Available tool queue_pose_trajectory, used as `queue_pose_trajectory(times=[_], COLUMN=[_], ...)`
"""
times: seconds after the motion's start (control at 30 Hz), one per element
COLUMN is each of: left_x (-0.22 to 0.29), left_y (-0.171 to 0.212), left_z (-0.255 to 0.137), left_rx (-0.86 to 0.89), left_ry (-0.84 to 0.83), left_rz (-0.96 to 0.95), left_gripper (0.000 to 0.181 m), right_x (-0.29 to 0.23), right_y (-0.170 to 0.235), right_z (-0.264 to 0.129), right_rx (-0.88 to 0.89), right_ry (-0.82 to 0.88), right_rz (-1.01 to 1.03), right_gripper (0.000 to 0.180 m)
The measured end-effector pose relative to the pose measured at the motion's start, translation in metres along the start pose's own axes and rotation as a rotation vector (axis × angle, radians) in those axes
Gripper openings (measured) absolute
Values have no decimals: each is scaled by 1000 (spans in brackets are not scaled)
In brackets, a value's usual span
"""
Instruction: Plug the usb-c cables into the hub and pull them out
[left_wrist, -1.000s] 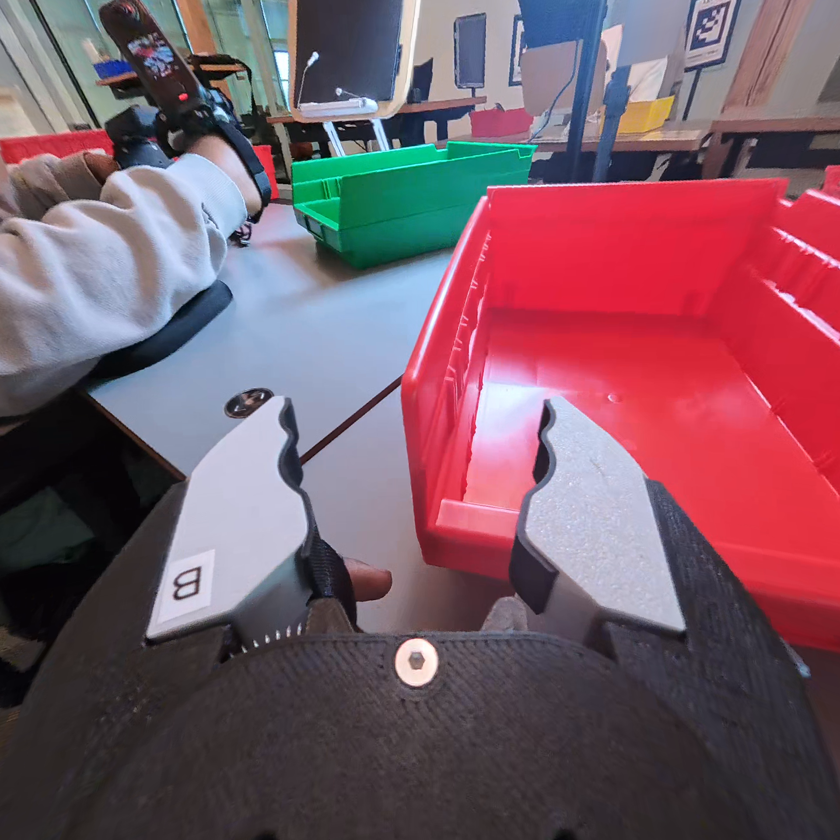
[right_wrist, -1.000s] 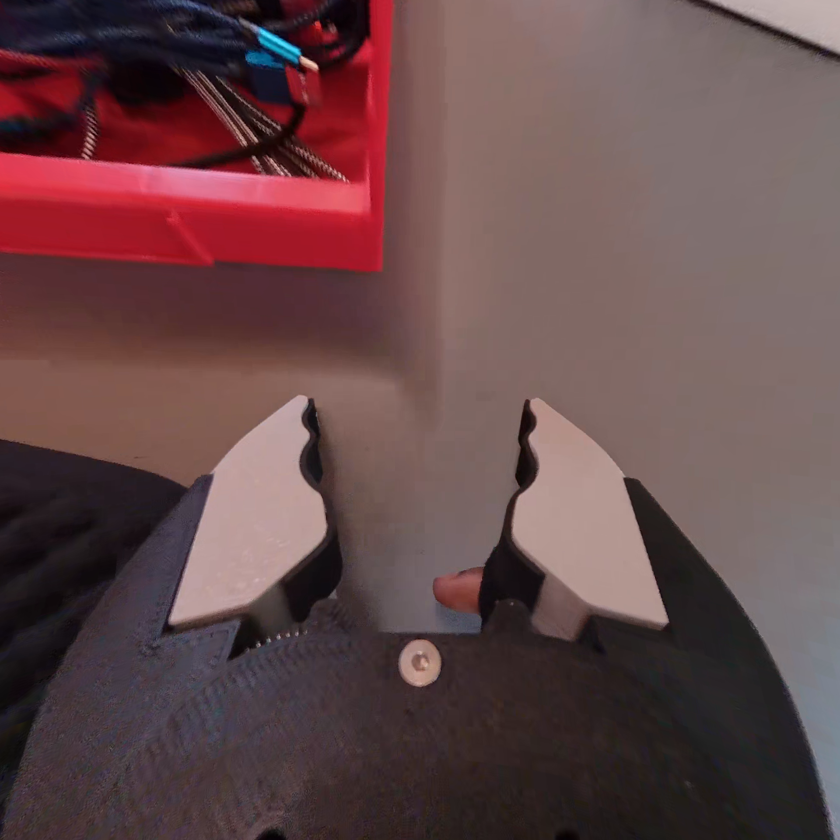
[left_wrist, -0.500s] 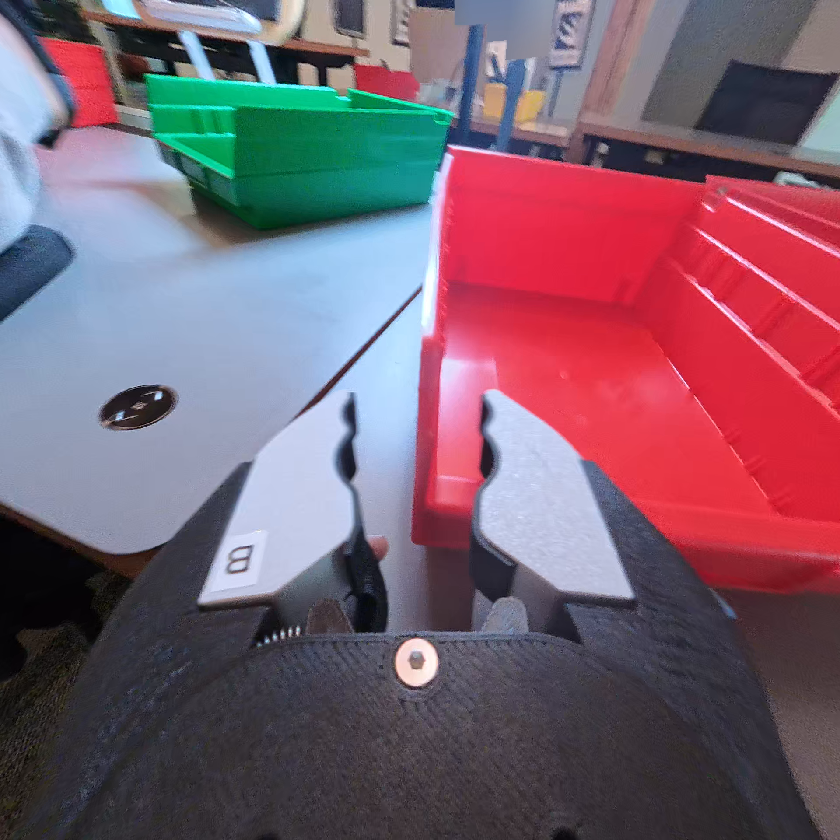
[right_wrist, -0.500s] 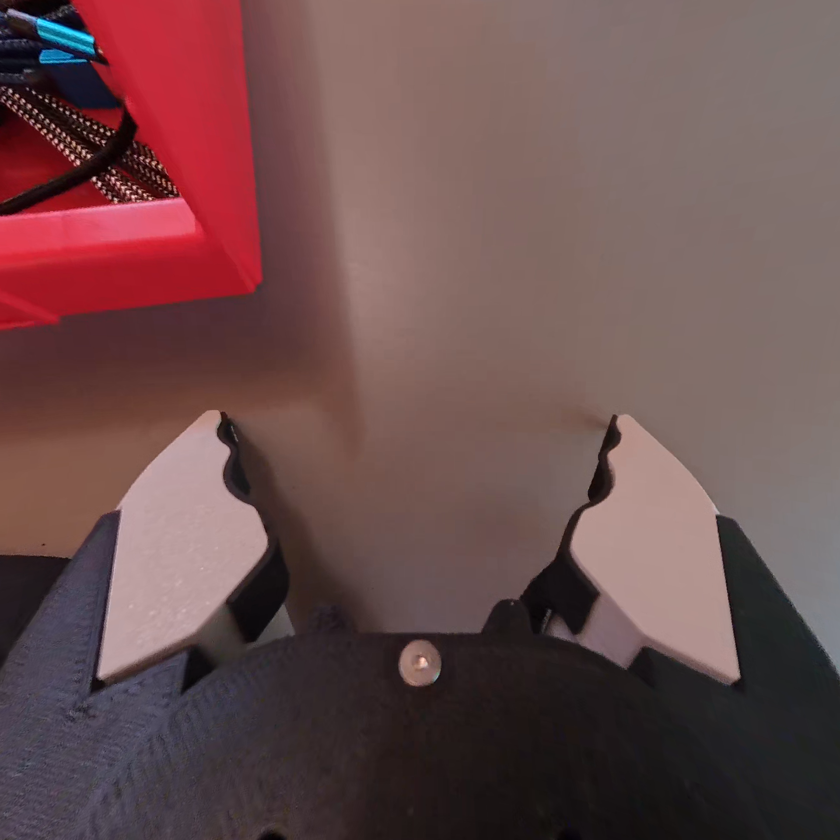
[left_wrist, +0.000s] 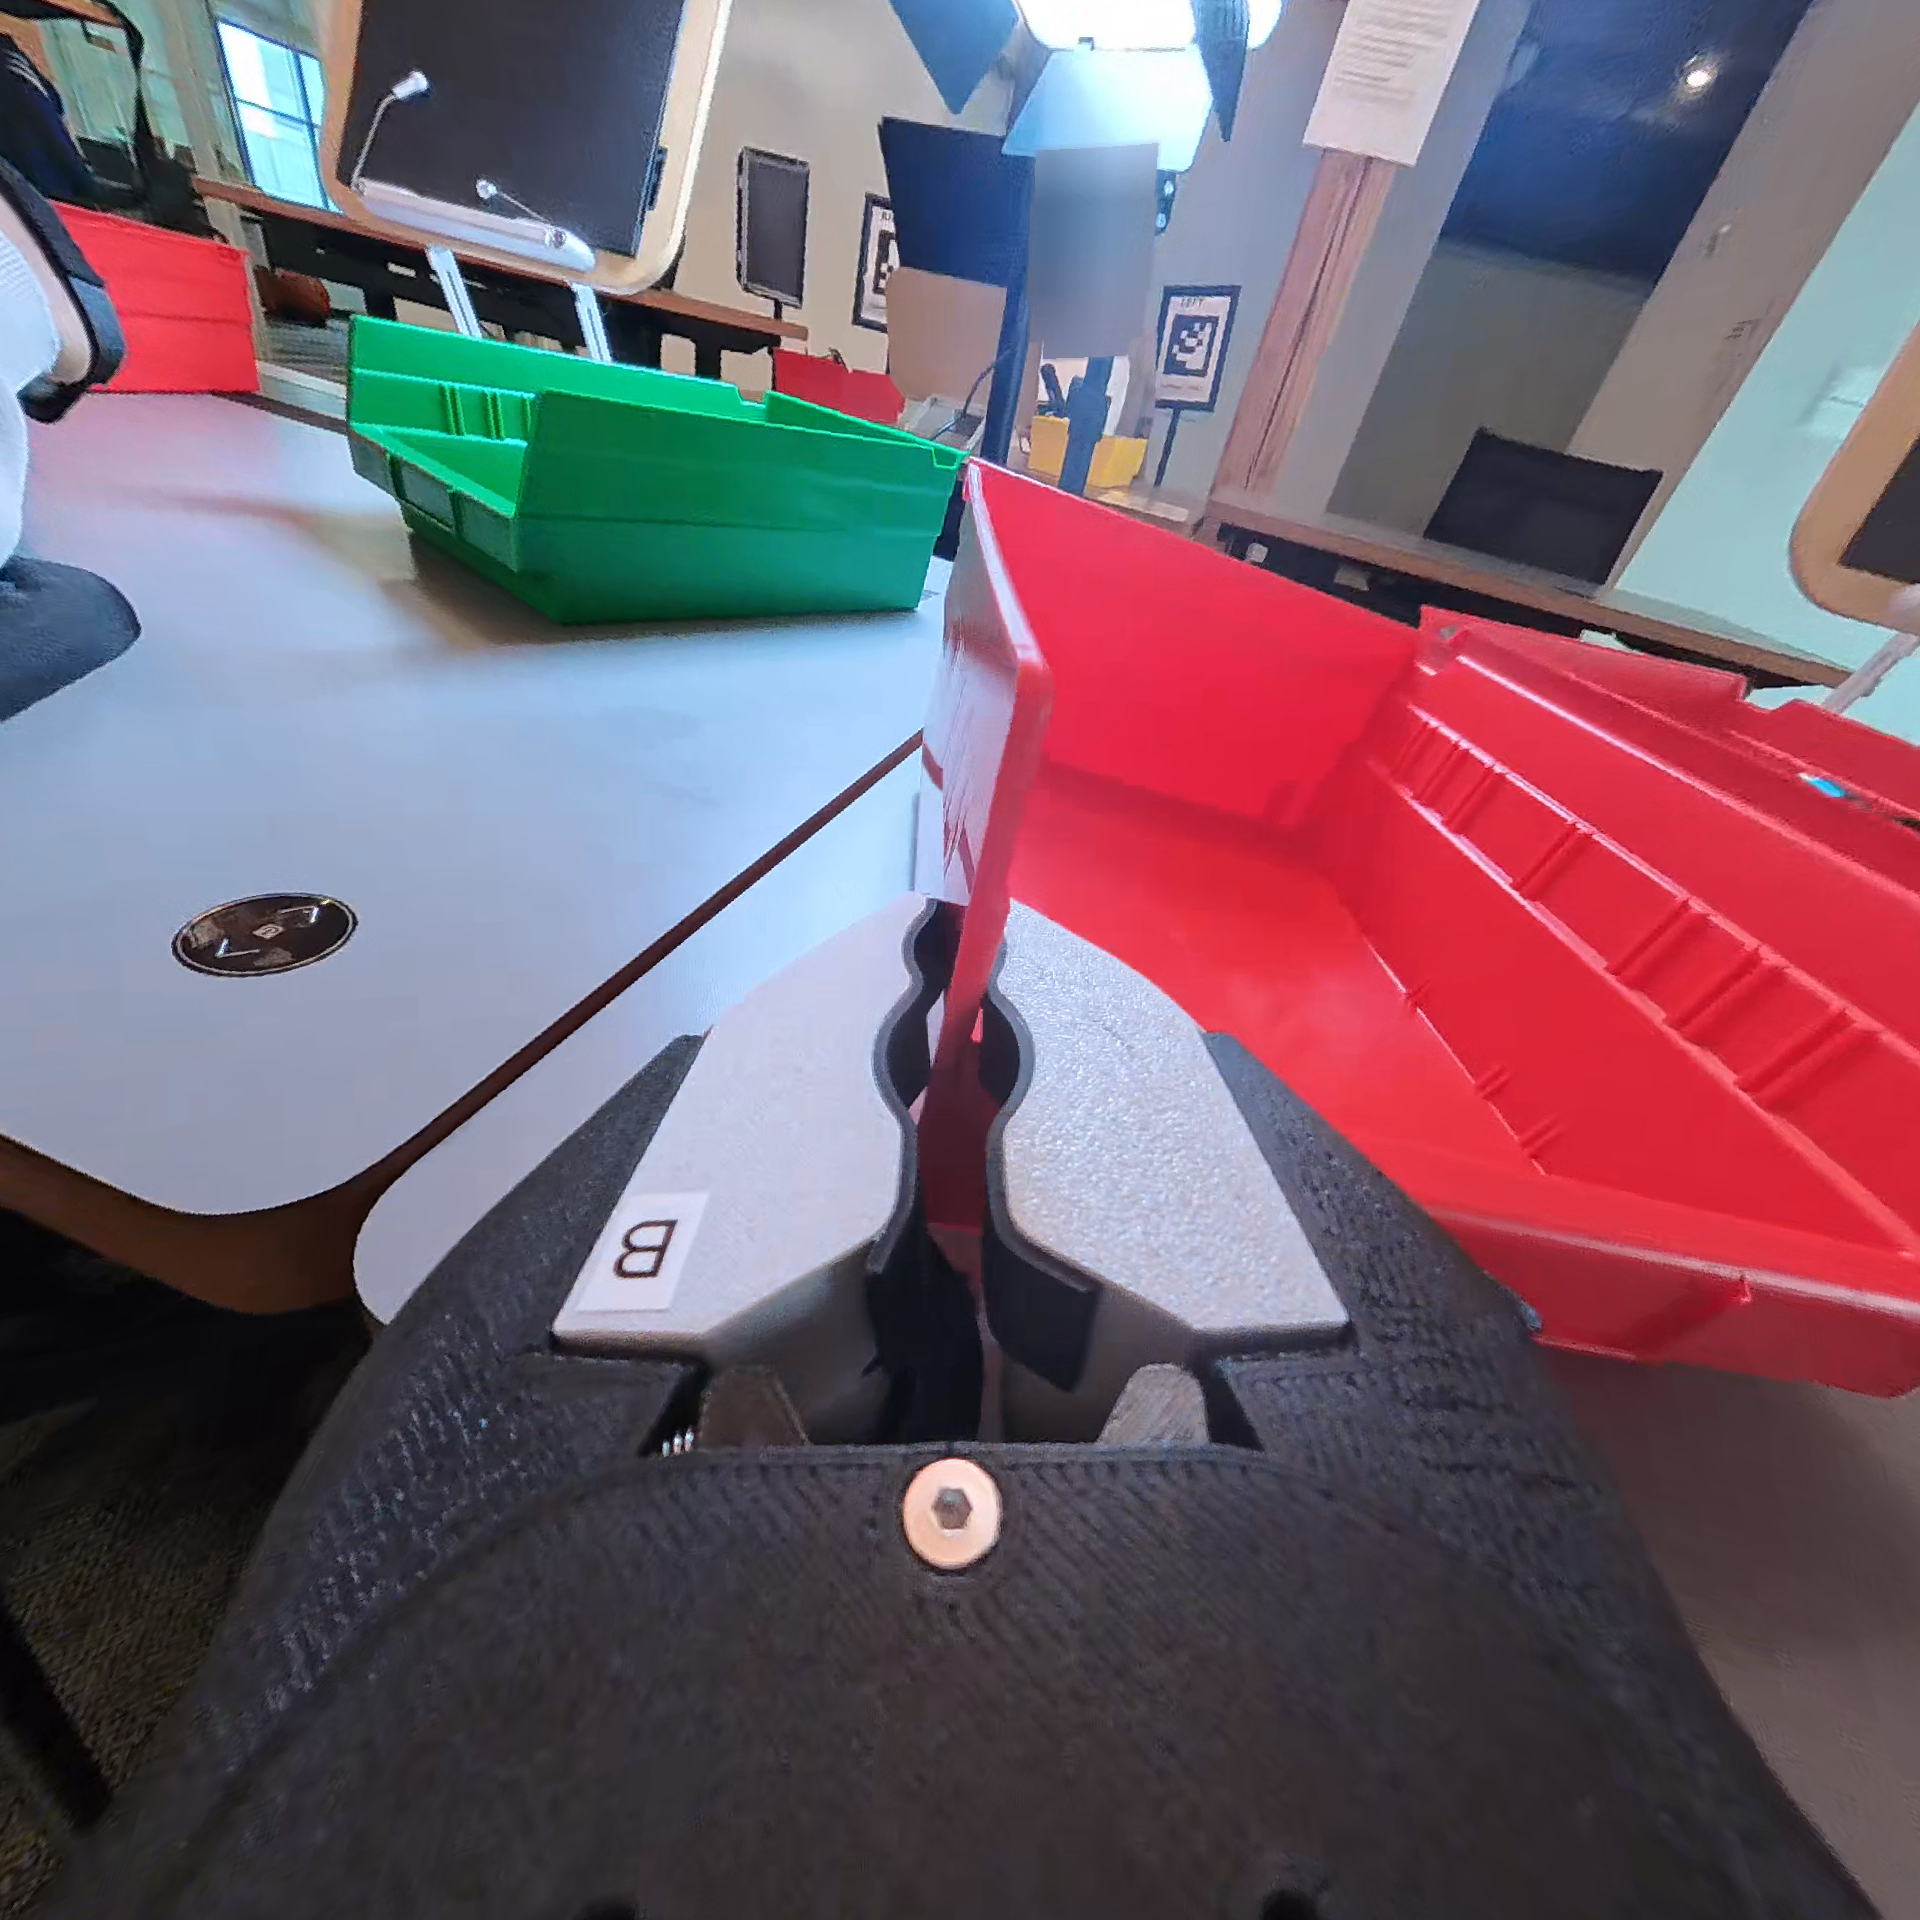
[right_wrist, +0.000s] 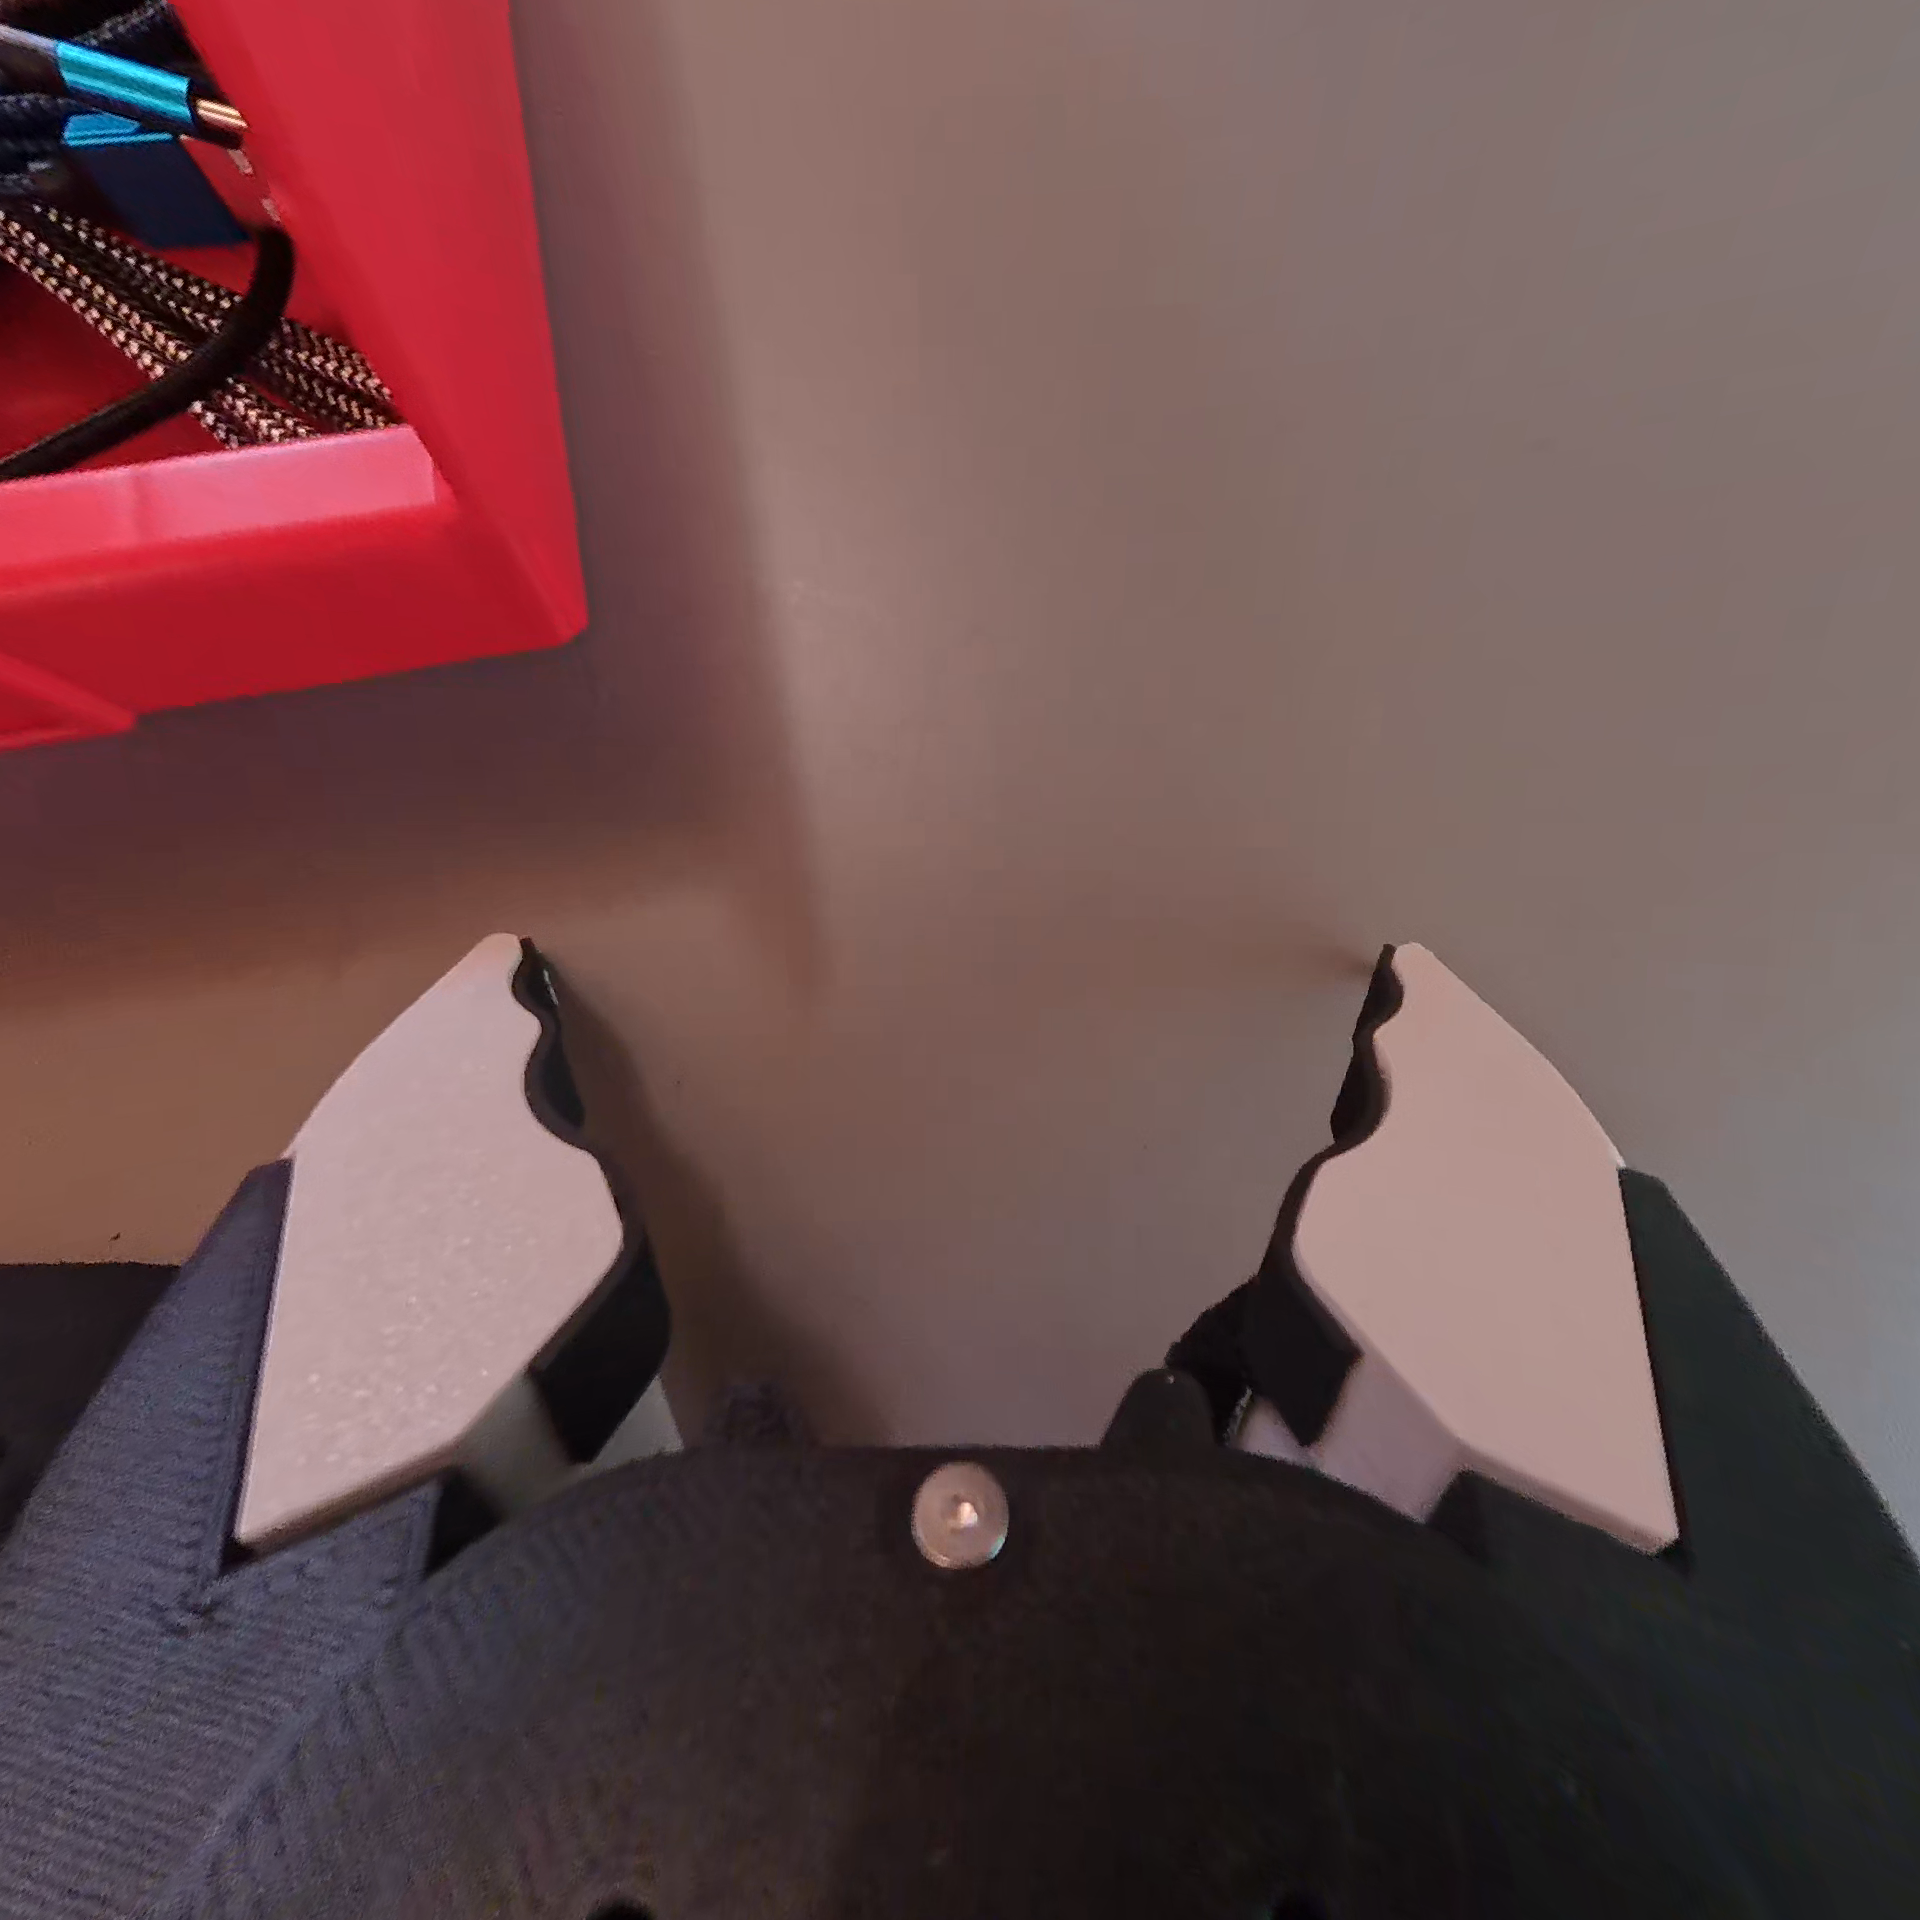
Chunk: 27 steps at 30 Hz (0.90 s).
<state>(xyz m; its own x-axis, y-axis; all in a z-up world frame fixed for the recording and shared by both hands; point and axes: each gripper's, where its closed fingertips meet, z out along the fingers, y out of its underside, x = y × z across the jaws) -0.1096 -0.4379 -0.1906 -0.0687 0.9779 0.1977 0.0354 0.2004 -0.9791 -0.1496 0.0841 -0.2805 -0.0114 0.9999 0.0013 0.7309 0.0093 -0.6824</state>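
Here, left gripper (left_wrist: 961, 1049) clamps the empty red bin's (left_wrist: 1299, 935) wall — right gripper (right_wrist: 951, 1039), wide open and empty, has the cables (right_wrist: 145, 343) up-left, nearer

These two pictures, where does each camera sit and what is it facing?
Left wrist view: rides the left gripper, looking low across the table; its fingers are shut on the empty red bin's side wall.
Right wrist view: rides the open right gripper, looking down at bare table beside a red bin of cables.
Shared: the grey table.
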Motion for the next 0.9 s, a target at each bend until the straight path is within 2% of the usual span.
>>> queue_pose_trajectory(times=[0.1,0.27,0.4,0.43,0.47,0.5,0.53,0.57,0.6,0.63,0.7,0.77,0.8,0.87,0.9], left_x=[2,6,11,11,13,15,18,19,19,19,20,21,21,21,21], left_y=[1,10,22,25,27,27,28,29,29,29,29,29,29,29,29], left_z=[-2,-8,-20,-24,-27,-31,-35,-38,-41,-44,-48,-52,-53,-56,-57], left_rx=[-27,-81,-115,-122,-116,-97,-87,-82,-78,-73,-67,-65,-59,-50,-45], left_ry=[-2,10,6,-3,-3,4,8,7,6,6,5,3,-1,-7,-11], left_rz=[-7,146,227,222,220,224,239,239,228,228,231,225,221,214,208], left_gripper=[4,5,6,6,6,6,7,7,7,7,7,7,7,7,7], right_x=[0,2,5,8,12,10,-6,-27,-48,-77,-149,-222,-249,-278,-284], right_y=[0,-4,-12,-17,-27,-46,-69,-92,-104,-107,-94,-60,-44,-18,-11], right_z=[0,5,10,10,5,-9,-39,-76,-105,-125,-149,-166,-165,-141,-126], right_rx=[0,-7,4,30,101,231,421,624,748,803,787,651,562,405,346], right_ry=[-2,-38,-86,-82,-66,-91,-190,-283,-311,-348,-543,-822,-910,-946,-916], right_rz=[0,-35,-87,-75,-29,20,15,-26,-95,-192,-314,-353,-369,-470,-515], right_gripper=[141,146,141,130,92,71,61,61,63,73,79,90,92,102,101])
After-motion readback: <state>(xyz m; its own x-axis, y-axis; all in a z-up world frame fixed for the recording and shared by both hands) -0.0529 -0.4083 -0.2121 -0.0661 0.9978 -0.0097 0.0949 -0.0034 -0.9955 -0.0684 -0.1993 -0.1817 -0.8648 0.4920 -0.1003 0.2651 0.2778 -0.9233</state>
